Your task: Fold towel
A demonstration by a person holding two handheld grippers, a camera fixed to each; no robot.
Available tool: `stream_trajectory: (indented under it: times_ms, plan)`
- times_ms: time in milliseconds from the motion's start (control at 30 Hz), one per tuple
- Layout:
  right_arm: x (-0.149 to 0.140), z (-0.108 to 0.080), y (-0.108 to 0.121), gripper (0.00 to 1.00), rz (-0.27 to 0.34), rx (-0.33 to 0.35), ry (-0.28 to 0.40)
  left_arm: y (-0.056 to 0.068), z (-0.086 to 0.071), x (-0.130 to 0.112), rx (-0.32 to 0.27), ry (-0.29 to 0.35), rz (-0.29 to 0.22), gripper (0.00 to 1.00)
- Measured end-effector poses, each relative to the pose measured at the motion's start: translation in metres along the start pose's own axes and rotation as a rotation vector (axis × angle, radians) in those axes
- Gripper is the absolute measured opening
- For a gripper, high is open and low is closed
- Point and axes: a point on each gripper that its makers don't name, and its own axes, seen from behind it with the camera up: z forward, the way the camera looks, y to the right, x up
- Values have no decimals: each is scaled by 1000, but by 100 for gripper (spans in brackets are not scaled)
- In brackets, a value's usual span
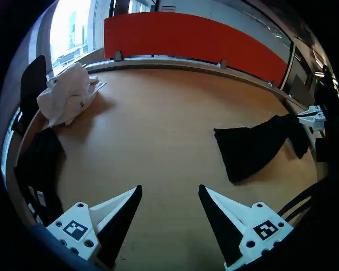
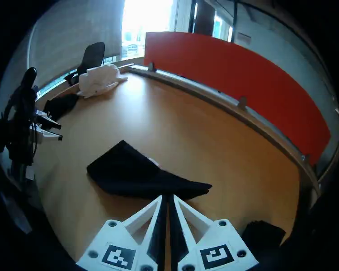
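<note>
A black towel [image 1: 251,147] lies bunched on the wooden table [image 1: 160,122], right of my left gripper [image 1: 170,187], which hovers open over bare wood with nothing between its fingers. The towel's far right end rises to my right gripper [image 1: 315,118] at the table's edge. In the right gripper view the towel [image 2: 133,174] spreads ahead and to the left, and its near corner runs in under the tips of my right gripper [image 2: 168,197], whose fingers are shut on it. The left gripper [image 2: 60,133] shows far left, open, in a person's hand.
A pile of white cloth [image 1: 65,92] [image 2: 99,79] sits at the far corner, with a dark cloth [image 1: 38,153] [image 2: 61,105] near that edge. A red partition [image 1: 192,38] [image 2: 242,77] backs the table. An office chair [image 2: 90,56] stands beyond.
</note>
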Motion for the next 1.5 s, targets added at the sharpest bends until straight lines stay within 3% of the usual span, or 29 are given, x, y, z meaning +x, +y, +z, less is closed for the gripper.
stream_trajectory:
  times_ms: [300, 600, 1500]
  plan:
    - [13, -15, 8, 6, -31, -17, 23, 2, 1, 4, -3, 5, -1, 93]
    - [11, -14, 5, 5, -40, -5, 16, 4, 1, 5, -6, 5, 0, 93]
    - [10, 22, -49, 5, -96, 120, -14, 6, 2, 8, -13, 10, -1, 93]
